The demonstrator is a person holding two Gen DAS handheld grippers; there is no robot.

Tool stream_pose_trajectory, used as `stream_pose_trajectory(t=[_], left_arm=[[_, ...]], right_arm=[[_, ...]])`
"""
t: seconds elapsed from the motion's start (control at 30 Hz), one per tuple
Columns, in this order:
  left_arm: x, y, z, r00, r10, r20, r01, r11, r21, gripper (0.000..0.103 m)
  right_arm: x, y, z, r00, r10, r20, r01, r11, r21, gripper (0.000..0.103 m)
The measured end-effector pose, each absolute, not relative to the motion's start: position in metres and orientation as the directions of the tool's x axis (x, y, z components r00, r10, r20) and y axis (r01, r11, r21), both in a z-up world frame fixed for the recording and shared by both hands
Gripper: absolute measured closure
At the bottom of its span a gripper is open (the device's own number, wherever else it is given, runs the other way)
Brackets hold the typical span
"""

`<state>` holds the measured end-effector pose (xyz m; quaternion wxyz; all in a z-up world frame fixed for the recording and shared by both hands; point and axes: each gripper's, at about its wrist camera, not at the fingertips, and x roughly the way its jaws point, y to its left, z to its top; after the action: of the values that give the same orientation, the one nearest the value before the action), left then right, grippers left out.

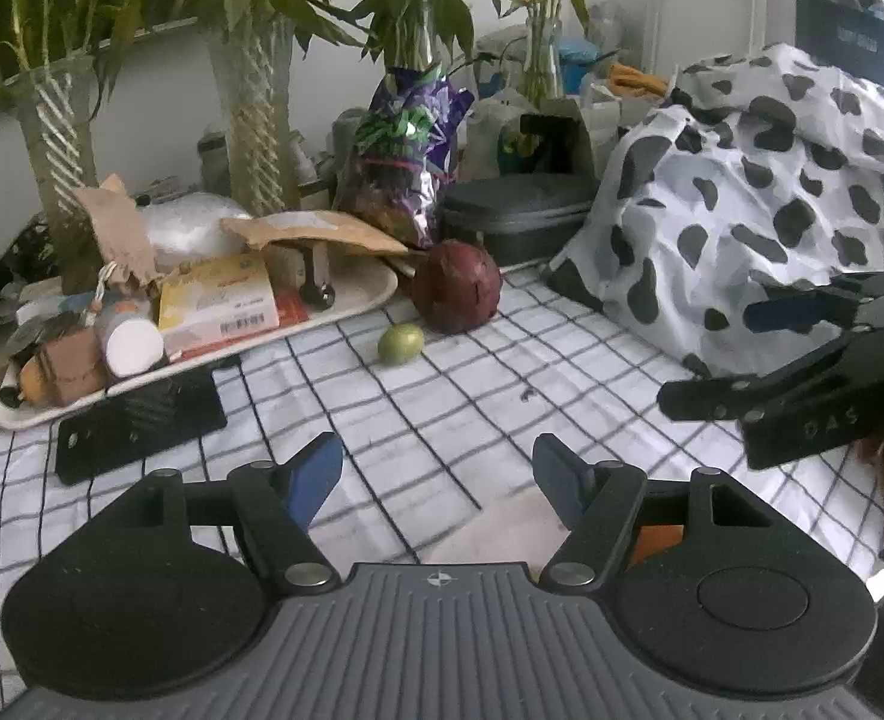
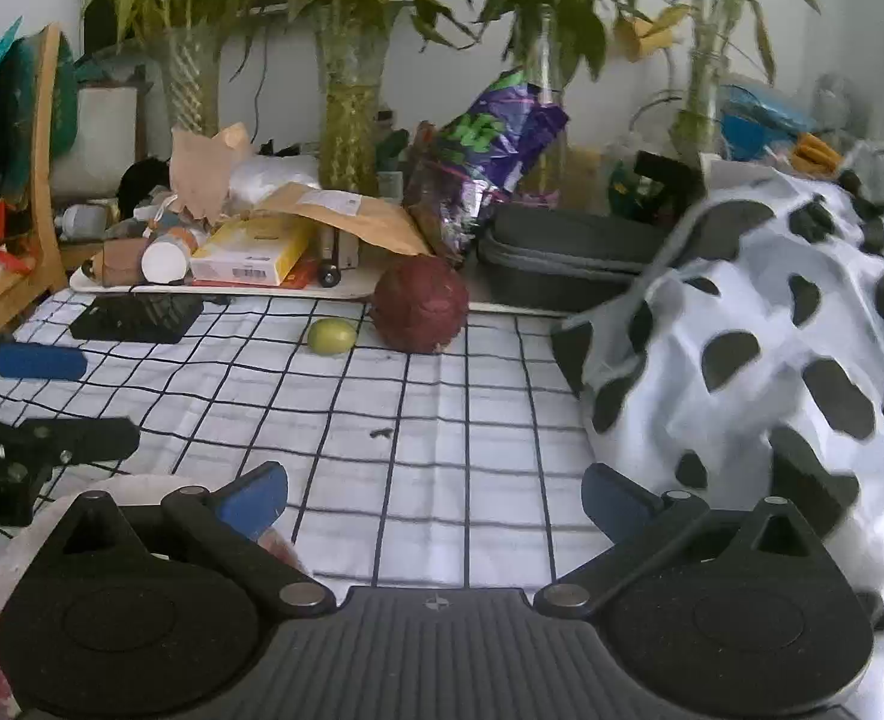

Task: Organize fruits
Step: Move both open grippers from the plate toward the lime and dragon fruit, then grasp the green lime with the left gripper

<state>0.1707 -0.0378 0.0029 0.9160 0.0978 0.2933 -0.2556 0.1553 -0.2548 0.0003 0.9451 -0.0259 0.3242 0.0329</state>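
A dark red round fruit rests on the checked cloth near its far edge. A small green fruit lies just left of it, a small gap apart. My left gripper hovers open over the cloth, nothing between its blue pads. My right gripper is open and empty too. Each gripper shows in the other's view: the right gripper at the right edge, the left gripper at the left edge. Below the grippers a white plate is partly hidden, with something orange beside it.
A cluttered white tray with boxes and bottles stands at the back left, a flat black object in front of it. A cow-patterned cloth heap fills the right. A black case, a purple bag and glass vases line the back.
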Motion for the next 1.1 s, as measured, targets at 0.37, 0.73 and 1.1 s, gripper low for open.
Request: stream_pose_trajectory(t=[0.37,0.73,1.1], left_arm=[[0.216,-0.034,-0.015,0.682,-0.421,-0.597,0.533,0.846,0.012,0.034],[0.267,-0.042,-0.035,0.670,-0.446,-0.593,0.548,0.837,-0.010,0.035],[0.313,-0.061,-0.058,0.642,-0.505,-0.577,0.616,0.788,-0.005,0.043]], right_arm=[[0.199,-0.253,-0.007,0.757,0.049,-0.652,-0.104,0.994,-0.046,0.000],[0.248,-0.262,-0.020,0.738,0.049,-0.673,-0.104,0.994,-0.042,0.000],[0.293,-0.263,-0.035,0.727,0.055,-0.684,-0.132,0.989,-0.062,0.000]])
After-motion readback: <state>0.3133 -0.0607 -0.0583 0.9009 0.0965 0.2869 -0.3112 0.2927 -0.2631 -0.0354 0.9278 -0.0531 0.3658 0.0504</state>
